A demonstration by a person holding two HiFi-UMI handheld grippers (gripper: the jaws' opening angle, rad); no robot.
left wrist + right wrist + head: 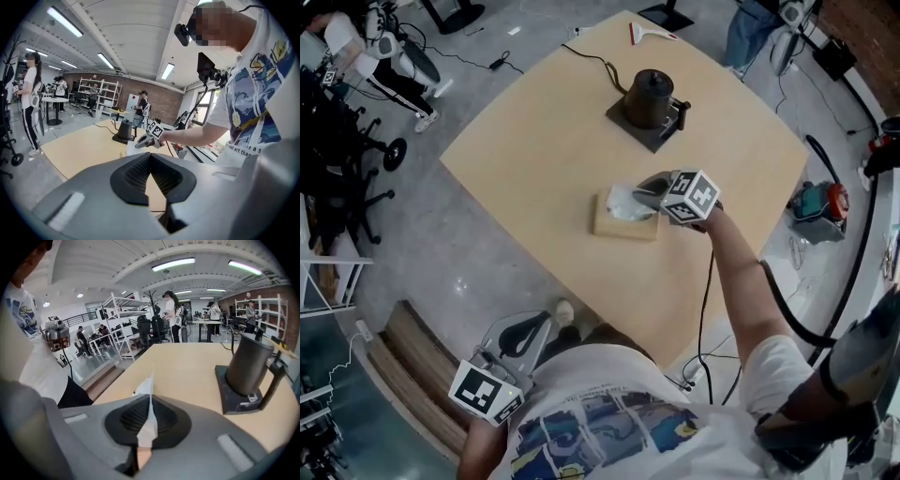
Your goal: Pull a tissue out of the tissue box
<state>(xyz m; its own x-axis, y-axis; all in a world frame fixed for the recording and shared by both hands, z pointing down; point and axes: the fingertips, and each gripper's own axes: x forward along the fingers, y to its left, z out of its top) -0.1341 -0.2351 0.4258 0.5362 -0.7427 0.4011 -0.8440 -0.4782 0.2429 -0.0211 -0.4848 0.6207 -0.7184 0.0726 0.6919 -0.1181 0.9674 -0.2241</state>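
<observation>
A flat tan tissue box (623, 226) lies near the middle of the wooden table (534, 141), with a white tissue (623, 199) standing up out of its top. My right gripper (639, 192) reaches over the box from the right. In the right gripper view the right gripper (149, 401) is shut on the tissue (149, 385), a thin sheet pinched between the black pads. My left gripper (539, 326) hangs off the table's near edge beside the person's body. Its pads (140, 176) meet with nothing between them.
A dark kettle (649, 98) on a black base stands further back on the table, with a cord running off the far edge. It stands to the right of the tissue in the right gripper view, as the kettle (248, 364). Office chairs, shelves and several people surround the table.
</observation>
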